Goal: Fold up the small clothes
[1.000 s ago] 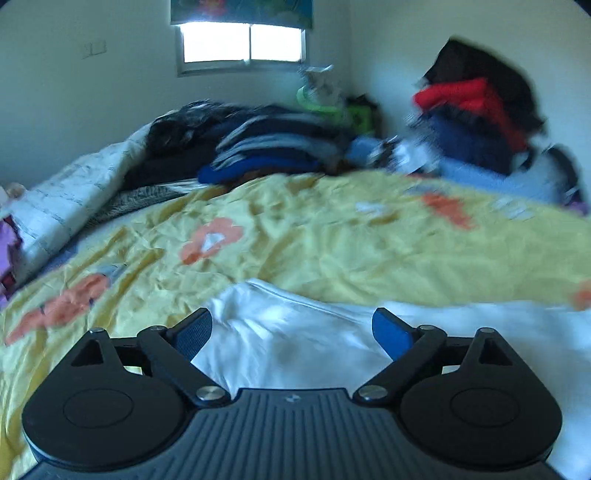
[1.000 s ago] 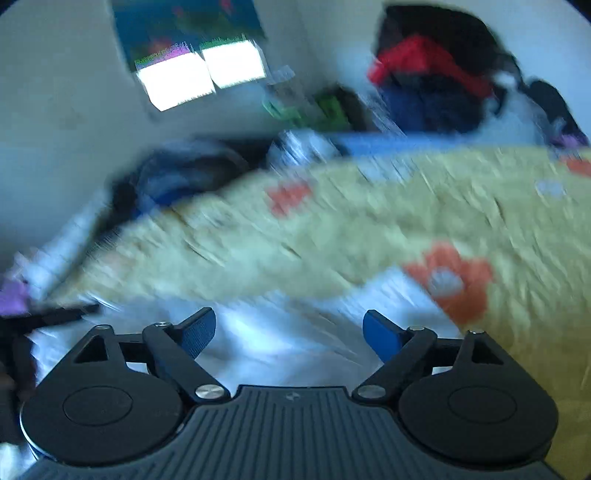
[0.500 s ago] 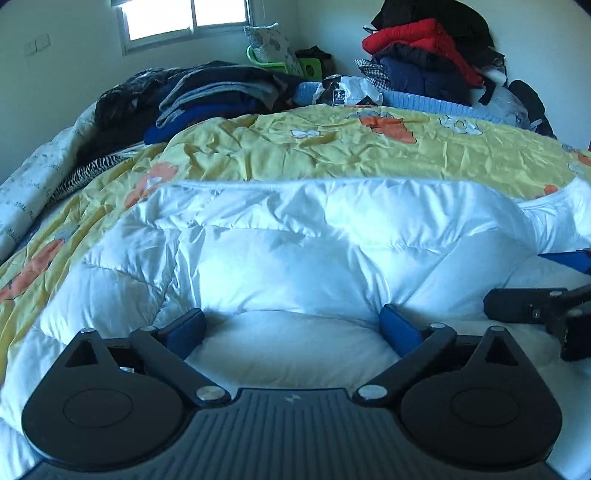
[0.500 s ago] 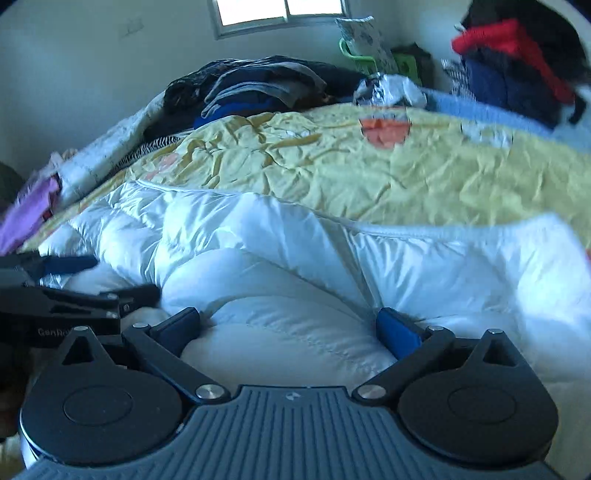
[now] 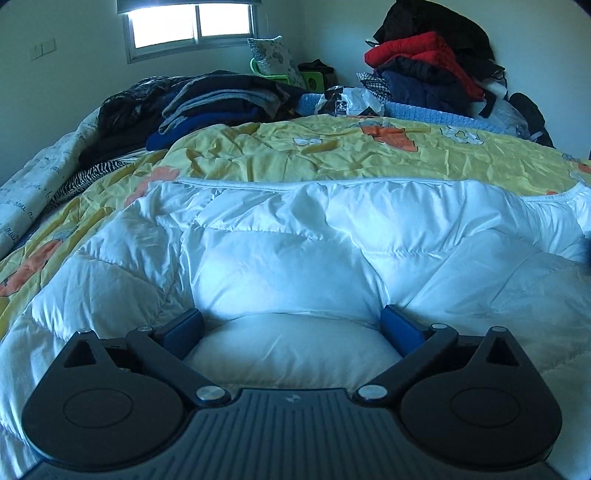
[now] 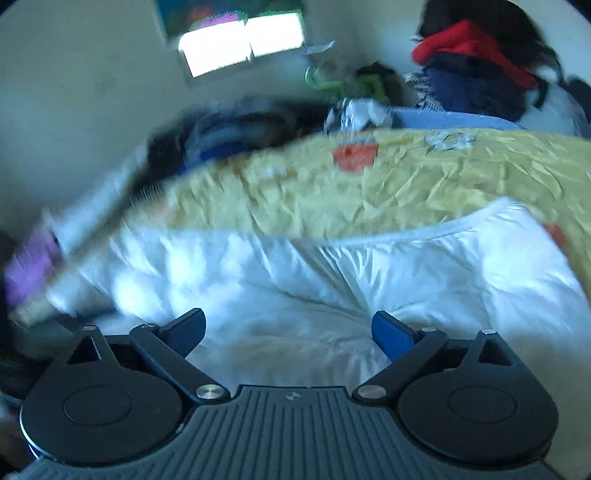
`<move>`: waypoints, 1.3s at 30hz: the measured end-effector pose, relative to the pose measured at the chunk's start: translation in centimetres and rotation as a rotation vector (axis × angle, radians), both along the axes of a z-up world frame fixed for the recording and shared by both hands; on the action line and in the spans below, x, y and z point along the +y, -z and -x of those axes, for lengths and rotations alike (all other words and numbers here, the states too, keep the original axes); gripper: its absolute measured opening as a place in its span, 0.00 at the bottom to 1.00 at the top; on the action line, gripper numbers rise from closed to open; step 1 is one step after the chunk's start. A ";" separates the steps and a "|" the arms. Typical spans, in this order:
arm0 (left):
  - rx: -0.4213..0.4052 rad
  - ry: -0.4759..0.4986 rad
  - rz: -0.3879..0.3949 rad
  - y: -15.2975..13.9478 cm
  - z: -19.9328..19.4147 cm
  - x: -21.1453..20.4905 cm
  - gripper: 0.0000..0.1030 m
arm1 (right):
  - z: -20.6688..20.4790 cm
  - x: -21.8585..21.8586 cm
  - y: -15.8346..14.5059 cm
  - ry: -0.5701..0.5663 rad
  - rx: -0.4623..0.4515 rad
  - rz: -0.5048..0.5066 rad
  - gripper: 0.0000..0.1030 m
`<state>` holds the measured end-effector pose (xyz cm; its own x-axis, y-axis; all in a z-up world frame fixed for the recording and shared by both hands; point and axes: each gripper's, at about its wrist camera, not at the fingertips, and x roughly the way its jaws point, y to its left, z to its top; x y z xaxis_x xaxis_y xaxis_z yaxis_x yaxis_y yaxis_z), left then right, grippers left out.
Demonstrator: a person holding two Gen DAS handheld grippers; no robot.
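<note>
Looking down both wrist cams, we've got a puffy white quilted garment (image 5: 295,251) spread across the near half of a yellow bedspread (image 5: 332,155) with orange prints. From the left wrist view our left gripper (image 5: 291,328) sits low against it, jaws spread wide, and a fat roll of the white padding bulges up between the two blue pads (image 5: 397,326); both pads look like they touch the fabric, but nothing is pinched. The piped edge of the garment runs straight across the bedspread beyond that.

The right wrist view is smeared with motion blur, so details are rough. Our right gripper (image 6: 288,328) also has its jaws wide apart, with the same white garment (image 6: 332,280) under and ahead of it. We can't tell if its pads are actually resting on the cloth or just above it.

Further back on the bed we see a stack of dark folded clothes (image 5: 218,103) on the left, and a heap with a red jacket (image 5: 421,55) on top against the far wall on the right. A window (image 5: 192,22) glows behind it all.
</note>
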<state>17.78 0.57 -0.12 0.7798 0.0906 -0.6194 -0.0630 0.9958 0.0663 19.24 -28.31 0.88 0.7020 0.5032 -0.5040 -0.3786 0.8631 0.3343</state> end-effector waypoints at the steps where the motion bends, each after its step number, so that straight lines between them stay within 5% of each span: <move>1: -0.003 -0.002 -0.003 0.0 0.0 -0.1 1.00 | 1.1 -0.5 -0.6 -0.008 -0.011 -0.023 1.00; 8: -0.016 -0.004 -0.003 0.2 0.1 -0.2 1.00 | 4.6 0.3 0.8 -0.007 -0.053 0.213 0.99; 14: -0.018 -0.005 -0.001 0.2 0.2 -0.2 1.00 | 3.7 -1.2 3.8 -0.015 -0.047 0.104 0.97; 25: -0.071 -0.033 0.034 -0.8 2.1 0.9 1.00 | 3.7 -1.3 4.3 -0.018 -0.041 0.072 0.96; 29: -0.181 -0.114 0.178 -3.4 8.1 4.5 1.00 | 4.1 -1.7 4.3 -0.010 -0.052 0.051 0.96; 33: -0.211 -0.338 0.330 -4.0 13.8 9.4 1.00 | 4.2 -1.9 4.4 -0.008 -0.057 0.034 0.97; 39: -0.040 -0.552 0.554 -0.5 15.4 14.5 1.00 | 4.4 -2.1 4.5 -0.006 -0.061 0.023 0.97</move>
<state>2.35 15.05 0.42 0.7348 0.1575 -0.6597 -0.5504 0.7068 -0.4444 14.80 -30.40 -3.63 0.7287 0.4961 -0.4721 -0.4025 0.8680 0.2908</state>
